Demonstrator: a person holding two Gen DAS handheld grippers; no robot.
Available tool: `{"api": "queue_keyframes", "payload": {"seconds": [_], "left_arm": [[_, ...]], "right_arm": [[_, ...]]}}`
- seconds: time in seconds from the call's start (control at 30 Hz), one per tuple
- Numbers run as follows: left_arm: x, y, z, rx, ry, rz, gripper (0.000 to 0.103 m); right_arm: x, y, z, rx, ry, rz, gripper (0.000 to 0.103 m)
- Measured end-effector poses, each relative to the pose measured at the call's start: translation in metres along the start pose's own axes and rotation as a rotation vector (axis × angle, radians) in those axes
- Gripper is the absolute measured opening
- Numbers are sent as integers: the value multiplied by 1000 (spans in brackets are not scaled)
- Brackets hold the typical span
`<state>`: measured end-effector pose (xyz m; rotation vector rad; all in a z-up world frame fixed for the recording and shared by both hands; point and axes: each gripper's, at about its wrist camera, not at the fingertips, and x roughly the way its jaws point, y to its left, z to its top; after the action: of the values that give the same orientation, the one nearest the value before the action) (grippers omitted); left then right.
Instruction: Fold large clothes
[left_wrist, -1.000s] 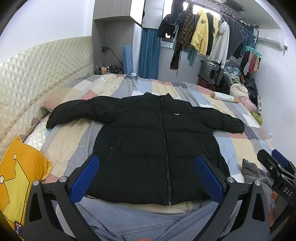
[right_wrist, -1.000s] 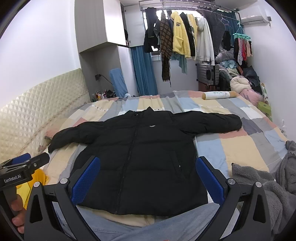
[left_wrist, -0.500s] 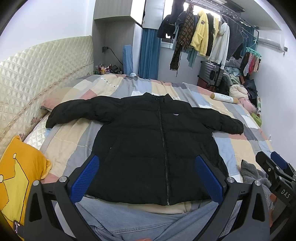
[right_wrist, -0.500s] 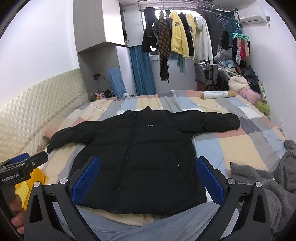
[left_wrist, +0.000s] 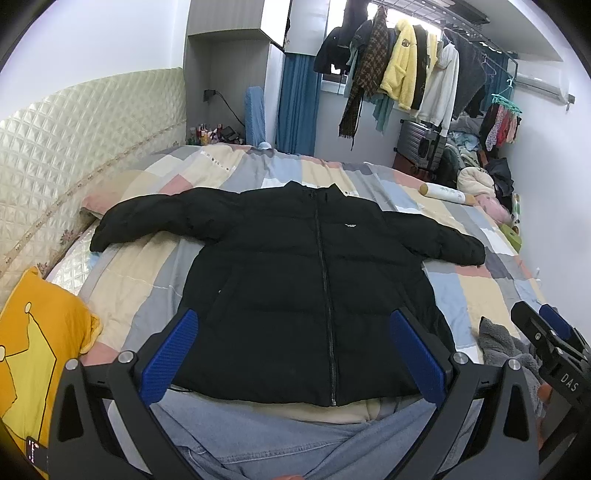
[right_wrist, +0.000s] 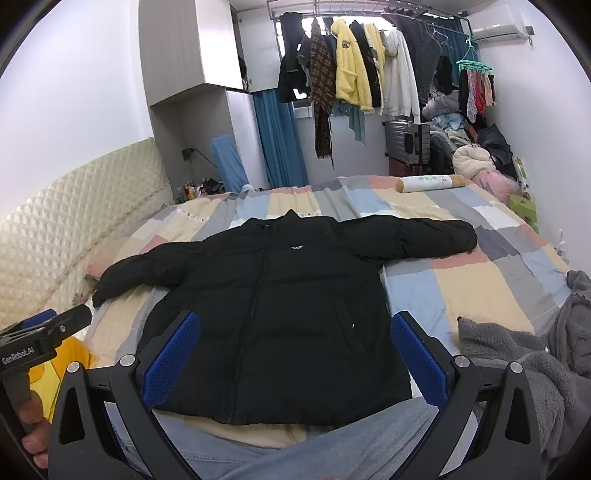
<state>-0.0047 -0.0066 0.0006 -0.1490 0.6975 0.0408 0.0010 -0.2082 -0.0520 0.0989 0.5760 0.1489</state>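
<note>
Jacket (left_wrist: 314, 295) lies flat, sleeves spread, on the bed (left_wrist: 129, 288); left tool (left_wrist: 295, 354) and right tool (right_wrist: 295, 354) gape empty.

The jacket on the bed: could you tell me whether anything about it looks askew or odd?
Nothing stands out: the jacket lies flat, zipped, sleeves spread, on the bed. Both grippers are open and empty.

soft even daylight from window (left_wrist: 334, 83), strong fisheye bending, dark corners
</note>
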Motion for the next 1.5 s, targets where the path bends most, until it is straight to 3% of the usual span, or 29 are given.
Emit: {"api": "queue_keyframes", "payload": {"seconds": [1.5], "left_arm": [[-3, -9, 2, -11, 0, -20, 103]], "right_arm": [[11, -7, 7, 14, 34, 21, 103]]}}
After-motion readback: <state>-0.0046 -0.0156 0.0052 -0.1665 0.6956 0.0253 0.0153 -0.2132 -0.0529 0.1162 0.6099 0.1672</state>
